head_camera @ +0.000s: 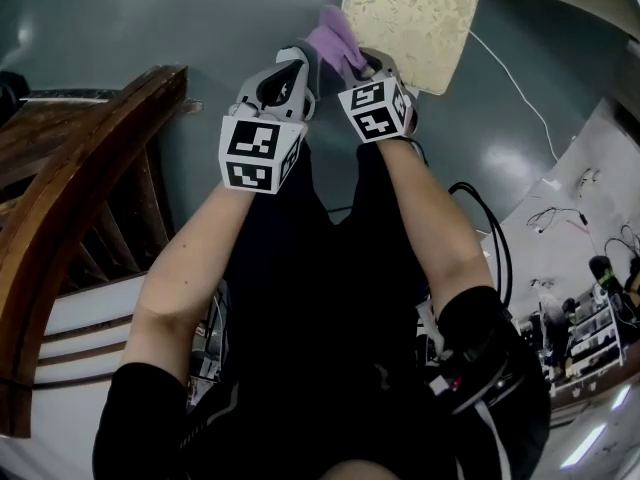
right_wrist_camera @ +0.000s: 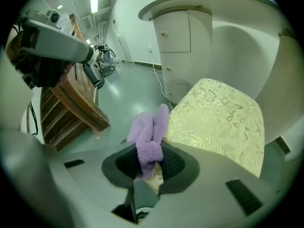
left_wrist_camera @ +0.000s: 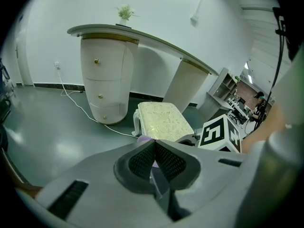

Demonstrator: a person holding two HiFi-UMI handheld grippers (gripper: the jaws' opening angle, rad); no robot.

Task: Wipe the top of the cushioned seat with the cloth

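The cushioned seat [head_camera: 415, 13] has a pale gold floral top and stands on the grey floor ahead; it also shows in the right gripper view [right_wrist_camera: 223, 120] and the left gripper view [left_wrist_camera: 161, 122]. A fluffy purple cloth [right_wrist_camera: 149, 137] is pinched in my right gripper [right_wrist_camera: 151, 159], which is shut on it and held just short of the seat's near edge. In the head view the cloth [head_camera: 338, 36] sticks up from the right gripper [head_camera: 362, 63]. My left gripper [left_wrist_camera: 154, 152] is shut with nothing between its pads, close beside the right one [head_camera: 300, 63].
A curved white vanity counter [left_wrist_camera: 142, 37] with a drawer pedestal [left_wrist_camera: 104, 80] stands behind the seat, with a white cable [left_wrist_camera: 78, 106] trailing on the floor. A dark wooden chair back [head_camera: 70, 198] is close on my left. Cluttered benches [head_camera: 590, 318] lie to the right.
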